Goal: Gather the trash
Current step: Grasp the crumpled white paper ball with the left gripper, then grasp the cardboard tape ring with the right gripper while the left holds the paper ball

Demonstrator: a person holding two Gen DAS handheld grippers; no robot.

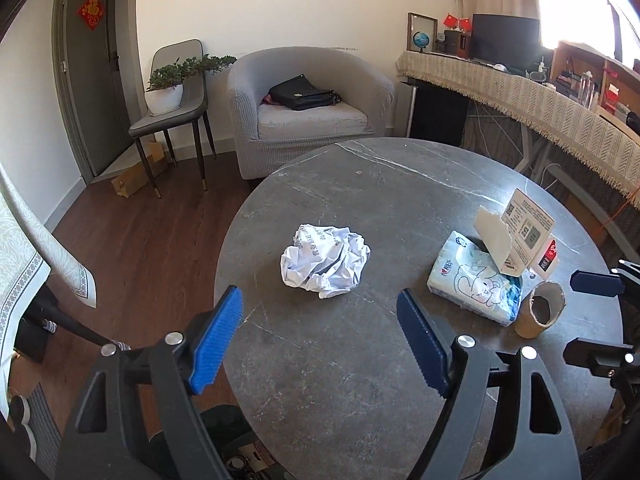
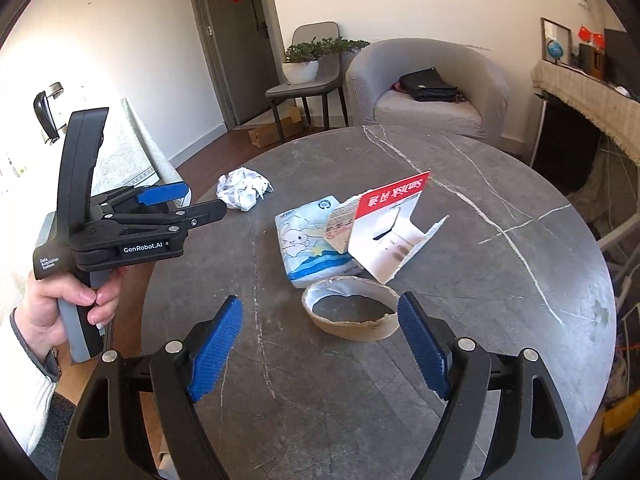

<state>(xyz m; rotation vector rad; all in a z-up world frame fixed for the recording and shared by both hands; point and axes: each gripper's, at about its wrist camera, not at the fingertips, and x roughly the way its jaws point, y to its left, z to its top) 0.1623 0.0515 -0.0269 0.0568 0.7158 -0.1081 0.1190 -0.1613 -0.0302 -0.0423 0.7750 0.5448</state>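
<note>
A crumpled white paper ball [image 1: 325, 261] lies on the round dark marble table [image 1: 360, 380], just beyond my open left gripper [image 1: 320, 340], whose blue pads hold nothing. To its right lie a pale blue tissue pack [image 1: 474, 280], a torn red-and-white card package [image 1: 520, 236] leaning on it, and a cardboard tape roll core [image 1: 540, 310]. In the right wrist view my right gripper [image 2: 320, 344] stands open and empty, with the cardboard roll core [image 2: 352, 316] just ahead between its pads, untouched. Behind it are the tissue pack [image 2: 308, 240], card package [image 2: 392, 224] and paper ball [image 2: 244, 188].
A person's hand [image 2: 60, 308] holds the left gripper [image 2: 200, 204] over the table's left edge. A grey armchair [image 1: 308, 108] with a black bag, a chair with a potted plant [image 1: 168, 88] and a cloth-covered desk [image 1: 540, 96] stand beyond the table. Brown wood floor [image 1: 140, 240] lies to the left.
</note>
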